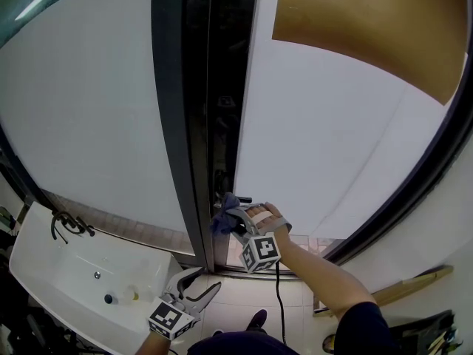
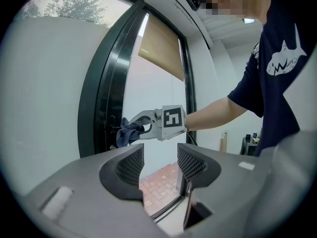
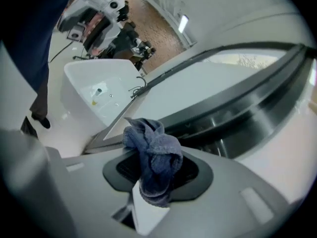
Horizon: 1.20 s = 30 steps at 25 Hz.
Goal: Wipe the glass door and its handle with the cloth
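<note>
Glass door [image 1: 318, 146] is filling most of the head view, its pale panes split by a dark upright frame [image 1: 174, 124]. At the far left a white sink [image 1: 44, 272] is sitting by the foot of the glass, with a dark faucet [image 1: 68, 224] at its rim. Just right of it, low in the view, the left gripper [image 1: 203, 281] is hanging well below the work. In its own view its jaws are standing wide apart with nothing between them, and red brick paving [image 2: 161, 185] is showing through the gap. Moving right to the dark upright, the handle [image 2: 112, 123] is sitting on the frame. The cloth [image 1: 224, 217], a bunched blue-grey wad, is pressing in at that spot; whether it is touching the handle itself I cannot tell. The right gripper [image 1: 235, 219] is clamping the cloth, its jaws closed tight on the wad in the right gripper view, and the person's hand [image 1: 264, 217] and bare forearm are reaching in from the lower right. Further right, a brown blind [image 1: 369, 28] is covering the top of the pane, and a wooden stick [image 1: 414, 283] is showing at the far right.
</note>
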Tool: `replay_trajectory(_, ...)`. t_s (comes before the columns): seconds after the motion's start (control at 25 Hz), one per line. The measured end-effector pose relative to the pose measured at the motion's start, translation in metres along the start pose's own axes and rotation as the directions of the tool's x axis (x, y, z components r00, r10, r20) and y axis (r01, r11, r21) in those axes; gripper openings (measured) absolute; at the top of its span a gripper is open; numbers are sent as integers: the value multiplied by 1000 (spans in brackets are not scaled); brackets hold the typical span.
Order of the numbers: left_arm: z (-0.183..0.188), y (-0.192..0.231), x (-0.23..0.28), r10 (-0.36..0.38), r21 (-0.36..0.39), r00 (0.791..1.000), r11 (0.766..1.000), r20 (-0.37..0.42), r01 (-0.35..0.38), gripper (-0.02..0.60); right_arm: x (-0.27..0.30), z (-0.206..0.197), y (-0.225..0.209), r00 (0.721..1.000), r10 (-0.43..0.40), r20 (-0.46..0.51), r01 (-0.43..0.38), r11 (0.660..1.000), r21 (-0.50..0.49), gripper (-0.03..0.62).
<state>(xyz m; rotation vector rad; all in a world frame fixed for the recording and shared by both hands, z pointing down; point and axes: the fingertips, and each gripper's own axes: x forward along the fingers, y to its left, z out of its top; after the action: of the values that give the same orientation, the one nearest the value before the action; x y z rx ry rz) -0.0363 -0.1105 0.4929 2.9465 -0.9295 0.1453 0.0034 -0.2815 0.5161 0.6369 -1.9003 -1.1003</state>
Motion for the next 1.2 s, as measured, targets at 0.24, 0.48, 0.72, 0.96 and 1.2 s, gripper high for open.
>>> replay_trajectory(0.24,-4,4,-5,32,-7,999,999,-6,-32,206,56,23,14,997,-20,-71,-6,935,-356,144)
replay_trajectory(0.48,-13,13,-17,76,-23,997,997,-26,-77,206,79,19,14,997,-74,-8,74,997,26,144)
replay_trajectory(0.72,-17,26,-26,113,-38,993,993,-43,-114,206,86,-13,-7,989,-146,3,102,702,705,140)
replay_trajectory(0.96,-15,28,-25,128,-44,990,990,-55,-131,206,104,-21,-4,985,-171,6,107,641,760,141)
replay_trajectory(1.2,-23,32,-33,155,-43,986,986,-66,-158,206,101,-36,-7,978,-200,60,57,534,844,141)
